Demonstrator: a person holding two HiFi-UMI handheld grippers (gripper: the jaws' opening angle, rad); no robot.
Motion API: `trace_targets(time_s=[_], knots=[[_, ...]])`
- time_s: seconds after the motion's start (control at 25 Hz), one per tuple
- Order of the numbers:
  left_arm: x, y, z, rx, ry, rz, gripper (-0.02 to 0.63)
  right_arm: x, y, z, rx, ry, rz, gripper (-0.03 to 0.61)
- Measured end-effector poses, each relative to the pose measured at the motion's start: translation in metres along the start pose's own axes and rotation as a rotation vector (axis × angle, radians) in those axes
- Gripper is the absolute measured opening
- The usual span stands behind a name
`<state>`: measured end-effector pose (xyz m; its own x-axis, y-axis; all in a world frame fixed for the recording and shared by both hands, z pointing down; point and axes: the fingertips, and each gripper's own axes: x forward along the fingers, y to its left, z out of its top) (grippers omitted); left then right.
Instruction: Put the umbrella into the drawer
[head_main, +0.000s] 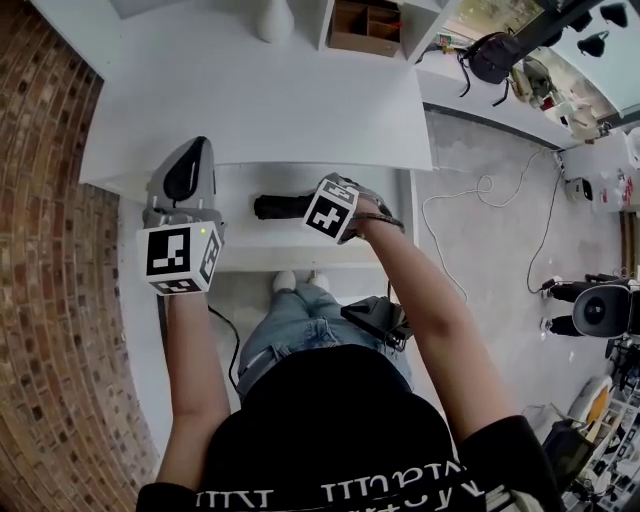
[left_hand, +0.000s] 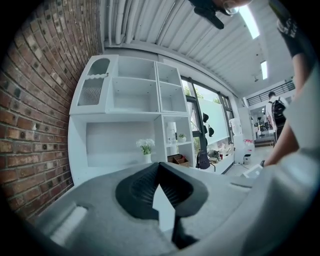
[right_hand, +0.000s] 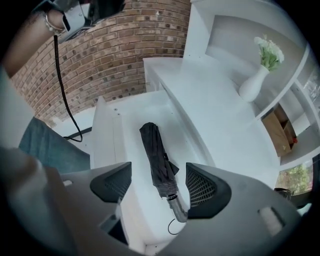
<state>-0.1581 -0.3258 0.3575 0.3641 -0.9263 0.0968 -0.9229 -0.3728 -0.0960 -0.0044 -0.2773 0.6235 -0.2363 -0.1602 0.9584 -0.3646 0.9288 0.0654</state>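
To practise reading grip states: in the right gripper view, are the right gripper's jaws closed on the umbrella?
No: the right gripper has its jaws apart, and the umbrella lies flat in the drawer.

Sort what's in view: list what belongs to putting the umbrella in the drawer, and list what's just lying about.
Belongs to the job:
umbrella, lying in the open drawer
right gripper, open above the umbrella

Just lying about:
vase of flowers on the desk
brown box in a shelf compartment
black bag off to the side
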Motion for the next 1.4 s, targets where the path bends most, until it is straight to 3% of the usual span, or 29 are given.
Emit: trace_targets(time_s=[0.16,0.44,0.68,1.08,1.4], knots=[[-0.001,-0.003,0.010,0.002,-0.021,0.007,-0.002,-0.026,-0.003,0.002,0.051,-0.065,-0.010,0.344],[-0.004,-0.001,0.025,-0.004,-0.054,0.032,-0.002,-0.090,-0.027,0.021,0.175,-0.302,-0.110,0.314],[-0.003,0.001,0.035,0.002,-0.073,0.046,-0.002,-0.134,-0.040,0.018,0.242,-0.424,-0.184,0.310],[-0.004,0.002,0.051,0.013,-0.110,0.057,-0.002,-0.235,-0.067,0.016,0.379,-0.690,-0.413,0.301],[-0.001,-0.001,0.059,0.013,-0.123,0.050,-0.002,-0.302,-0.076,0.015,0.429,-0.882,-0.542,0.209]])
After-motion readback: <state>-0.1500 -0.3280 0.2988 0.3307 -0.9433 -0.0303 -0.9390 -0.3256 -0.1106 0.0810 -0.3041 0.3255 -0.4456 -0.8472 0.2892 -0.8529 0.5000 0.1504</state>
